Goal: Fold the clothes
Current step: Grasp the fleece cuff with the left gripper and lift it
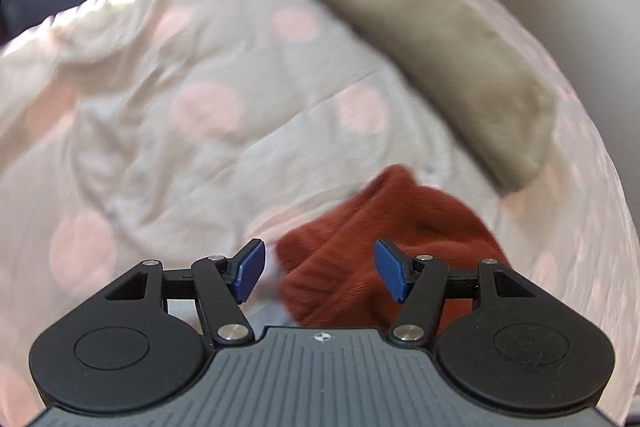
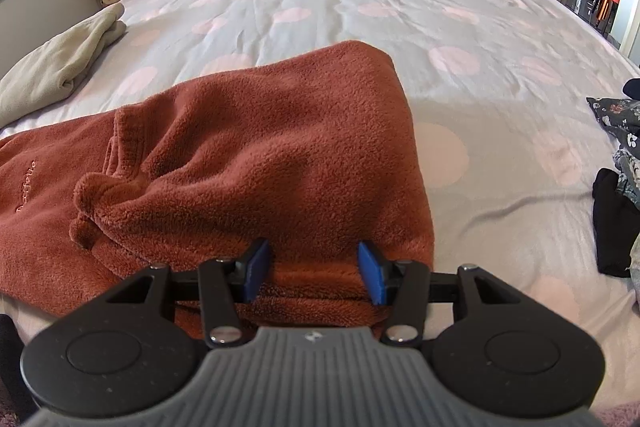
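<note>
Left gripper apart and empty over a rust fleece garment at frame bottom; right gripper apart, straddling its folded edge at lower centre. Better to pinch both corners evenly, lift low, fold across the dotted bedspread.

Fuzzy, matt rust fleece garment lies on a smooth, wrinkled cotton-like bedspread beside soft beige cloth.
</note>
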### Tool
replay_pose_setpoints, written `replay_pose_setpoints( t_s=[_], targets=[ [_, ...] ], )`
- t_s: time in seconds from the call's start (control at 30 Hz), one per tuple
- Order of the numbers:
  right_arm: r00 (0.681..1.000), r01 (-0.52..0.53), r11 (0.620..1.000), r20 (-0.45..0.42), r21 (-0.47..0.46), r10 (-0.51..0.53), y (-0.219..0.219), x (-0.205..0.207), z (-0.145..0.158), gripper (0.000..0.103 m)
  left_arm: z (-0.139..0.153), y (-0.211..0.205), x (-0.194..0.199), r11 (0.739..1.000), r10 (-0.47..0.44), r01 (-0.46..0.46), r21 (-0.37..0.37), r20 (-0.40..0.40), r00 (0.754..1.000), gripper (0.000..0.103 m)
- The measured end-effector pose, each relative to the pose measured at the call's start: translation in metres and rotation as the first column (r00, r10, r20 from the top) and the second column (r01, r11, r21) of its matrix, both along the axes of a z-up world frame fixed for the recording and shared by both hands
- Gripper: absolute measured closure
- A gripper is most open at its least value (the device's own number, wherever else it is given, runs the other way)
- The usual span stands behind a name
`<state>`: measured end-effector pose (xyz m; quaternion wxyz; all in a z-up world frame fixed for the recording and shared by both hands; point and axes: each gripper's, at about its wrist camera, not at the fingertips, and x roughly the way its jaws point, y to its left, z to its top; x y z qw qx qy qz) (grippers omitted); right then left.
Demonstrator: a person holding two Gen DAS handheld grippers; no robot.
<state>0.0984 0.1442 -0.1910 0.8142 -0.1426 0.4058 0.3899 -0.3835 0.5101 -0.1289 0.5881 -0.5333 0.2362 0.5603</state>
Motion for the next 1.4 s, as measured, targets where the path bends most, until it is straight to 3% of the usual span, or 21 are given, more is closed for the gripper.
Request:
replay_pose_setpoints(
  t_s=[0.27, 0.53, 0.63, 0.7, 0.77, 0.83, 1.07, 1.23, 1.4],
  targets=[
    [1.000, -0.003, 1.000, 0.003, -0.002, 0.003, -0.001, 0.000, 0.000, 0.050, -0.034, -0.001, -0.014, 0.989, 0.097, -0.086, -0.121, 0.084, 0.992, 0.043],
    [1.000, 0.000, 1.000, -0.004, 0.003, 0.000, 0.000, 0.001, -0.001, 0.050, -0.065, -0.002, -0.012, 0.968, 0.180, -0.143, -0.206, 0.171, 0.969, 0.042],
    [1.000, 0.001, 1.000, -0.005, 0.005, -0.001, 0.001, 0.000, -0.001, 0.050, -0.078, -0.006, -0.009, 0.965, 0.208, -0.166, -0.202, 0.210, 0.955, 0.049],
    [1.000, 0.000, 1.000, -0.003, 0.006, 0.000, 0.001, 0.000, -0.001, 0.050, -0.082, -0.009, -0.008, 0.968, 0.216, -0.175, -0.177, 0.245, 0.945, 0.059],
    [1.000, 0.001, 1.000, 0.001, 0.009, -0.001, 0.001, -0.001, -0.001, 0.050, -0.079, -0.012, -0.006, 0.973, 0.210, -0.178, -0.148, 0.245, 0.947, 0.062],
    [1.000, 0.002, 1.000, 0.003, 0.014, -0.002, 0.000, -0.001, 0.000, 0.050, -0.072, -0.015, -0.003, 0.981, 0.191, -0.174, -0.089, 0.244, 0.951, 0.073],
    [0.998, 0.041, 0.999, 0.045, 0.023, -0.042, -0.004, -0.007, 0.014, 0.050, -0.033, -0.029, 0.019, 0.987, 0.086, -0.116, 0.109, 0.248, 0.965, 0.080],
    [0.996, 0.065, 0.997, 0.053, 0.047, -0.068, -0.003, -0.019, 0.026, 0.050, 0.004, -0.043, 0.047, 0.965, -0.044, -0.028, 0.262, 0.266, 0.963, 0.081],
    [0.997, 0.019, 0.998, 0.071, 0.065, -0.023, 0.009, -0.030, 0.042, 0.049, 0.041, -0.070, 0.088, 0.905, -0.234, 0.111, 0.411, 0.262, 0.936, 0.081]
  ],
)
